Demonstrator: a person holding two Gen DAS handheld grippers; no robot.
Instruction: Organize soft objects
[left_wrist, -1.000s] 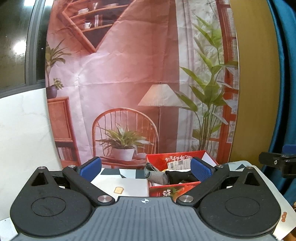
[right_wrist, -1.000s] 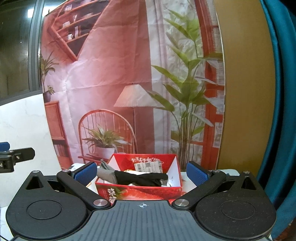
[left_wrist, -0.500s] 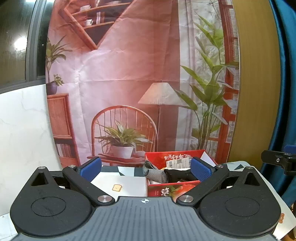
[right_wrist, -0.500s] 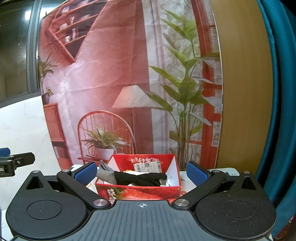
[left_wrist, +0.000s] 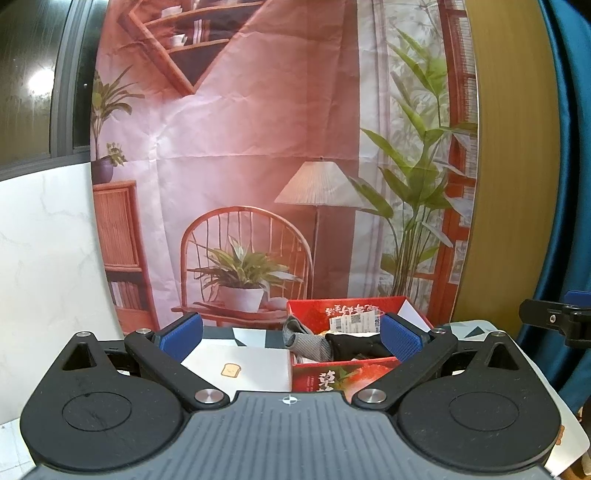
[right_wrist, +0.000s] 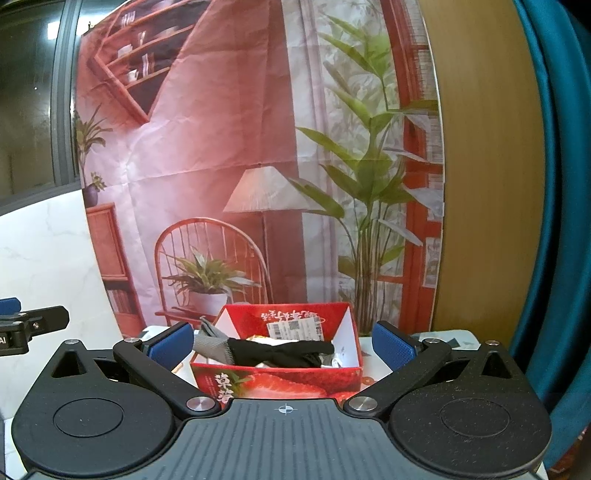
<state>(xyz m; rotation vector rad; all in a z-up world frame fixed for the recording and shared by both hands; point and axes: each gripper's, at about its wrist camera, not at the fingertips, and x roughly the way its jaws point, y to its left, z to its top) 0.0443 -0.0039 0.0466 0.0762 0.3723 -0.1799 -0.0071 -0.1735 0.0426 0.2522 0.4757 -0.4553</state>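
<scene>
Right wrist view: right claw (right_wrist: 282, 345), open and empty, faces the red strawberry box (right_wrist: 277, 382) dead ahead; a black-and-grey sock (right_wrist: 266, 350) lies crosswise inside. Left claw (left_wrist: 291, 334), also open, sees it offset right.

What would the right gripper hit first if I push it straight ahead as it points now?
Probably the red strawberry box: its near wall sits centred between the open right gripper fingers. The black-and-grey sock draped inside lies just beyond. Depth is uncertain.
</scene>
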